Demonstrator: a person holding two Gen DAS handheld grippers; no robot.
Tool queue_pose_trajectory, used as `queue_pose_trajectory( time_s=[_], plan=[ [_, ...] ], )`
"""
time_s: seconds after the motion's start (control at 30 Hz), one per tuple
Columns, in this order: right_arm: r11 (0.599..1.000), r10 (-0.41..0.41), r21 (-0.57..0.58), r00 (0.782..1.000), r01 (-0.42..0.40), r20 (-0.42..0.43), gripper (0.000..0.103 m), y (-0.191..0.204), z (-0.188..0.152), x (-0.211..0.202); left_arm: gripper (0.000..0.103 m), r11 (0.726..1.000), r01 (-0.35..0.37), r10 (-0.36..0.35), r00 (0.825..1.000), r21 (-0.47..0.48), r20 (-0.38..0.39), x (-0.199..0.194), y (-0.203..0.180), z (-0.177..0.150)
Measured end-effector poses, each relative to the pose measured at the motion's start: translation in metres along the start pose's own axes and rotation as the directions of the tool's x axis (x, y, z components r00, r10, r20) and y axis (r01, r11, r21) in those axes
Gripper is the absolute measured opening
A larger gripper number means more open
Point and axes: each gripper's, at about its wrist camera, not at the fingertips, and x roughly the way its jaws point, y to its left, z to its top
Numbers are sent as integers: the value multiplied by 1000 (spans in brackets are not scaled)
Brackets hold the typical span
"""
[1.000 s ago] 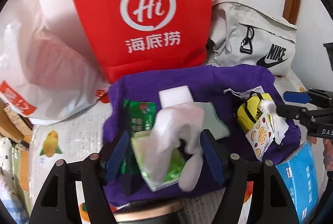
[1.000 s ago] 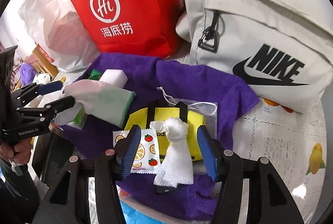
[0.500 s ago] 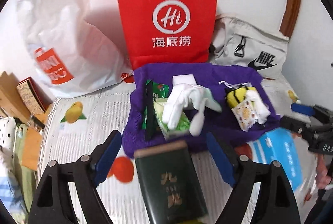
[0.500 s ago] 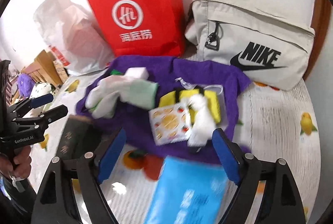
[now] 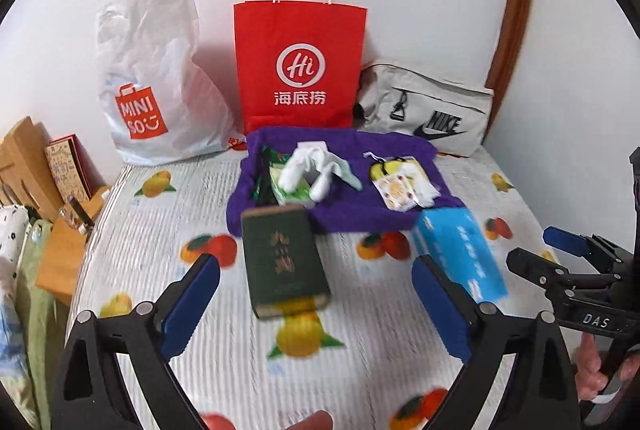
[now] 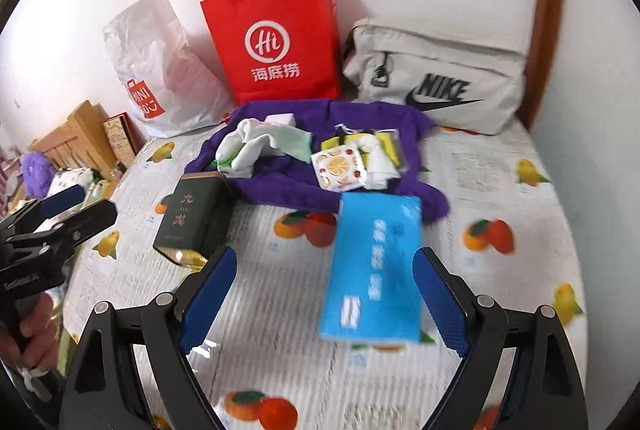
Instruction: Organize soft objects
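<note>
- Right, the fruit-print cloth point(image 5: 168, 230) covers the whole surface, quilted in ribs, oranges and lemons all over it; what lies under it I can't tell.
- Against the wall stand three containers: a crinkly white plastic bag point(image 5: 156, 78), a stiff red paper bag point(image 5: 300, 66) with twisted white handles, and a soft grey fabric bag point(image 5: 428, 110) lying slumped. What's inside any of them is hidden.
- Just in front of the red bag, the purple towel point(image 6: 288, 190) lies spread and rumpled, plush and fuzzy.
- On that towel sit the soft things: a limp white glove point(image 6: 256, 142) with a pale green cuff draped over a green packet, and a yellow pouch point(image 6: 384, 146) with a white rag and a fruit-print sachet point(image 6: 340, 166) on top of it.
- At the towel's near edge, a glossy blue pack point(image 6: 376, 266), flat and oblong, lying on the cloth.
- Beside it, a dark green tin point(image 5: 284, 258), boxy, gold lettering, lying flat.
- Left hand-held gripper point(image 5: 316, 306): jaws have just been spreading, released, nothing gripped, blue pads point(image 5: 192, 306) either side of the tin.
- Right hand-held gripper point(image 6: 324, 294): also just widened, released, pads flanking the blue pack without pressing it.
</note>
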Motion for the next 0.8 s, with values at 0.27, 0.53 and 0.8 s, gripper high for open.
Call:
queue_pose_trajectory(
  time_s=[0.27,0.53,0.8],
  plan=[
    [1000,6,6,999,-7,37,90,15,-50,-52,99,1000,-28,28,1000,6,5,-40,-14,-45],
    [1000,-7,-24,998,9,68,91,27,-85,-78,99,1000,-21,20,999,16,25,-69,-24,-73],
    [1000,-9,-19,996,11,93,91,29,-99,-92,99,999,-20,19,999,28,33,-81,-33,-85]
  ],
)
